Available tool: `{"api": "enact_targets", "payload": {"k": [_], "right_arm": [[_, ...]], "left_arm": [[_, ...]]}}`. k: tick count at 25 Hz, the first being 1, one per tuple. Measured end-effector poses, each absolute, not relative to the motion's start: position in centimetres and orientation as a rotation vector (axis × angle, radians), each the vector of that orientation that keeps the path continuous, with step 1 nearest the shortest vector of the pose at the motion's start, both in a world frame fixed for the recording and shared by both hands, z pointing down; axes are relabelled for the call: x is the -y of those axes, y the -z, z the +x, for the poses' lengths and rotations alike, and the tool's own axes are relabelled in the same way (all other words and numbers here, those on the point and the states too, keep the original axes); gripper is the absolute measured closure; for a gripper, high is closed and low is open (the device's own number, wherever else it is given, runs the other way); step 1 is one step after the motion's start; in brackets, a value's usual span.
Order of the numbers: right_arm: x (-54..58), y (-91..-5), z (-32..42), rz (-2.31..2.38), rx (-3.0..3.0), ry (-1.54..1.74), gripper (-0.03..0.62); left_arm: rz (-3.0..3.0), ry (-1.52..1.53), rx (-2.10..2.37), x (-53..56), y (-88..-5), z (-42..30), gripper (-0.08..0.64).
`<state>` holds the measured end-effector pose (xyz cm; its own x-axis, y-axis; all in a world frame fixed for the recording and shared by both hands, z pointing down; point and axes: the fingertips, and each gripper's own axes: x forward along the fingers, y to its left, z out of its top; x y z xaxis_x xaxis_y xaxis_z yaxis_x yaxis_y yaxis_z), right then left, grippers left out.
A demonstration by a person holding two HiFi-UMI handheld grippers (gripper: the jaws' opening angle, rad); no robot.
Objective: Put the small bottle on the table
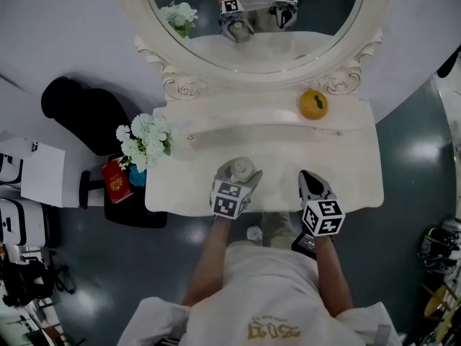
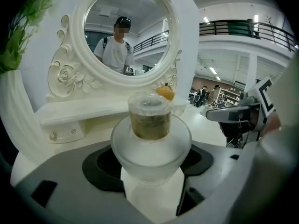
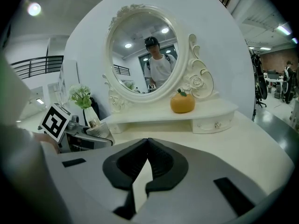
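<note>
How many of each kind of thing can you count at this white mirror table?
Small frosted glass bottle: 1
Orange pumpkin-shaped ornament: 1
Bunch of white flowers: 1
Oval white-framed mirror: 1
Grey tools, left hand-held gripper and right hand-held gripper: 2
Total: 6

in the left gripper view i can't see the base of the small bottle [image 2: 150, 125], which sinks behind the left gripper [image 2: 150, 167]. in the head view the top edge cuts off the mirror [image 1: 253, 42], and the flowers [image 1: 146, 139] partly cover the red box [image 1: 116, 181].
</note>
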<state>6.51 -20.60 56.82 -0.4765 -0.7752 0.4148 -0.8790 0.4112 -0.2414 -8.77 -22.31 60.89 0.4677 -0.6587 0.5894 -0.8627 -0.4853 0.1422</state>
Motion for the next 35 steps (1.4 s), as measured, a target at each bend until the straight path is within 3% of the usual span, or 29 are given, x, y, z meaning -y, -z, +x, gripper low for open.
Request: {"api": "enact_targets", "payload": {"k": [35], "right_arm": [[24.0,-62.4,6.7,1.337,2.325,-0.723,0.58]], "left_arm": [[2.279,-0.815,1.237,25.2,-68.8,-7.6,0.21]]}}
